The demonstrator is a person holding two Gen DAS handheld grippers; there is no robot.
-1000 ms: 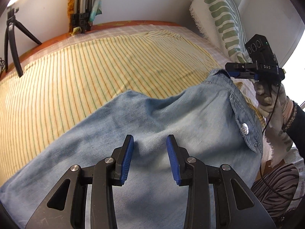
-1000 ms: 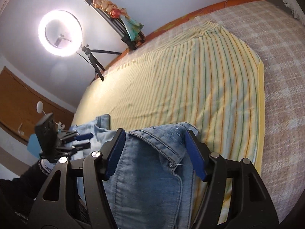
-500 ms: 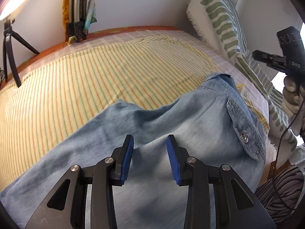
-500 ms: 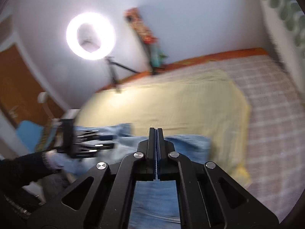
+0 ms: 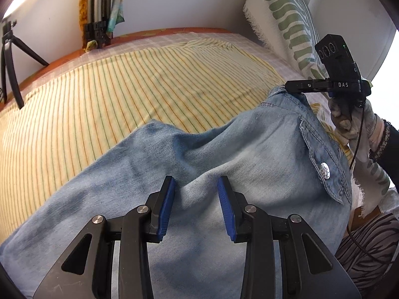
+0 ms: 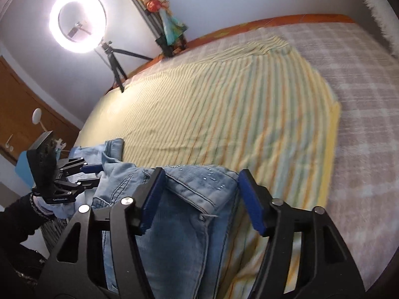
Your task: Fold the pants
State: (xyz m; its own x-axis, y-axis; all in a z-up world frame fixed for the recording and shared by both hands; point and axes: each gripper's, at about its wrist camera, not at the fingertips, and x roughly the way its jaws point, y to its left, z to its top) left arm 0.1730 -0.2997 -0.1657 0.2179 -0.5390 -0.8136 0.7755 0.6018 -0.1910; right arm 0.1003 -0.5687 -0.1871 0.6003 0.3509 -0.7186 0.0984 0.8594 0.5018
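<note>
Step in hand (est.): straightening / positioning the pants before the first fold. No fold line is set yet.

Pants point(image 5: 224, 174): light blue denim, lying on the striped yellow sheet point(image 5: 112, 99). In the left wrist view they fill the lower centre and right of frame; a flap with a metal button point(image 5: 325, 169) sits at centre right. In the right wrist view the waistband end is at lower centre, and more denim is bunched at lower left.

Left gripper point(image 5: 195, 199): lower centre of its own frame, jaws apart at moderate width, blue pads either side of a raised ridge of denim. Pads do not clamp it. Whether they touch the cloth: cannot tell.

Right gripper point(image 6: 199, 196): lower centre of its own frame, jaws wide, straddling the waistband corner with the rhinestone patch point(image 6: 207, 177). Not closed on the cloth. In the left wrist view this tool shows at upper right, its tip at the top edge of the denim.

Next move (est.):
1. Close each tool on a denim edge; the right is already lined up on the waistband corner.
2. Lift both ends evenly, pull flat, lay one half over the other.

Caution: thick seams may slip from a shallow bite, so take hold deep enough. The bunched cloth at lower left needs spreading first.

Bg.: ring light point(image 6: 77, 20) at upper left of the right wrist view; leaf-print pillow point(image 5: 281, 12) at upper right of the left wrist view.
</note>
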